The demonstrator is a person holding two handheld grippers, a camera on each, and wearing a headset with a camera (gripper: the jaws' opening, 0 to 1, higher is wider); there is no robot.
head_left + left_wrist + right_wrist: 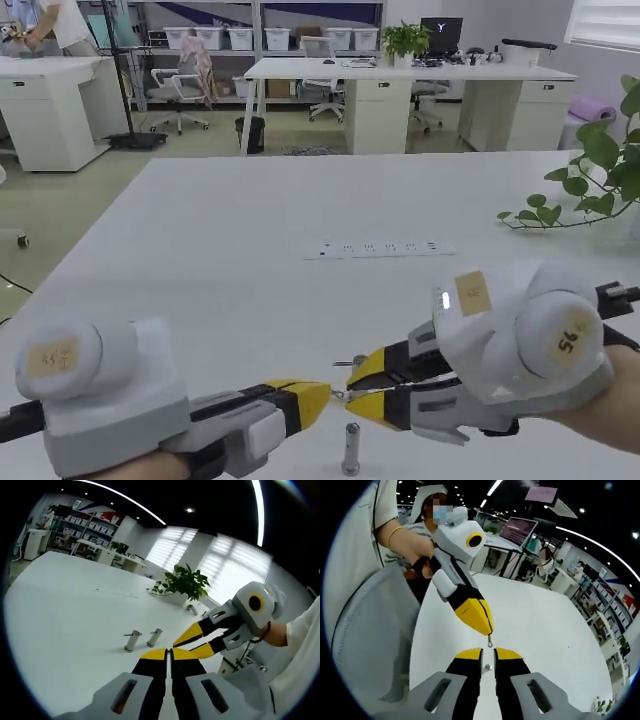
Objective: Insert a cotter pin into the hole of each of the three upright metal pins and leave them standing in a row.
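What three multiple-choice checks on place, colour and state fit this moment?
1. The cotter pin is: A on the table; B in a hole; C at the tip of the left hand-held gripper.
2. That gripper's jaw tips are: A yellow; B red; C blue.
3. Its jaws stand: A wide open; B shut; C bent.
Key: C, it hangs from that tip in the right gripper view; A, yellow shows there; B, they meet in the left gripper view.
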